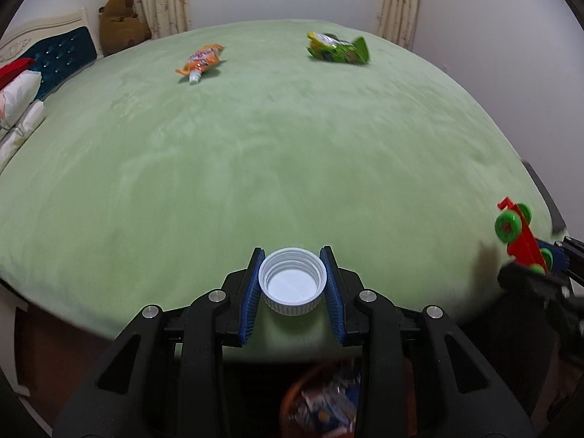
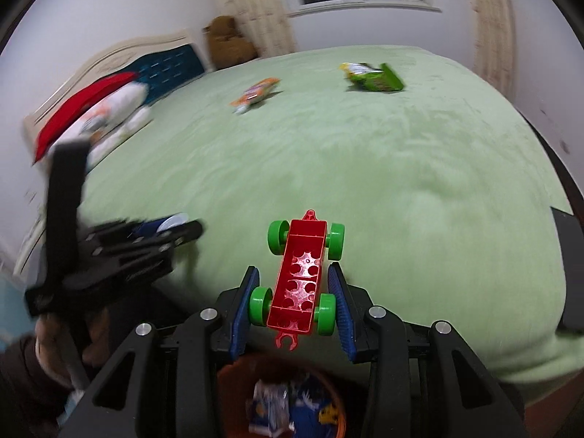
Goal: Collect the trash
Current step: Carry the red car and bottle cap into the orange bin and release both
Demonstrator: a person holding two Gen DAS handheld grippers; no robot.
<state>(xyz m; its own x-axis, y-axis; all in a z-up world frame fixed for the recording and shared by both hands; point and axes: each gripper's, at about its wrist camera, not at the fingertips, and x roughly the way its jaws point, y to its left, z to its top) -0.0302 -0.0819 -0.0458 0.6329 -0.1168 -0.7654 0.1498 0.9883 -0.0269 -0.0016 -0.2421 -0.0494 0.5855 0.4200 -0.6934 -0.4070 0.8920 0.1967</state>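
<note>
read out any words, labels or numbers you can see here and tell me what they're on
No text can be read.
Orange wrapper: has print, too blurred to read.
Green wrapper: has print, too small and blurred.
Packets in the orange bin: blurred, unreadable.
White bottle cap and red toy car: no text visible.

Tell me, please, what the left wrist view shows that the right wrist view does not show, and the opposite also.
Only the left wrist view shows the inside of the white bottle cap, held between the left gripper pads.

Only the right wrist view shows the underside of the red toy car, its rear green wheels pinched by the right gripper.

Both show the green bed cover, the orange wrapper, the green snack bag, the brown plush toy and the orange basket with trash below the bed edge.
</note>
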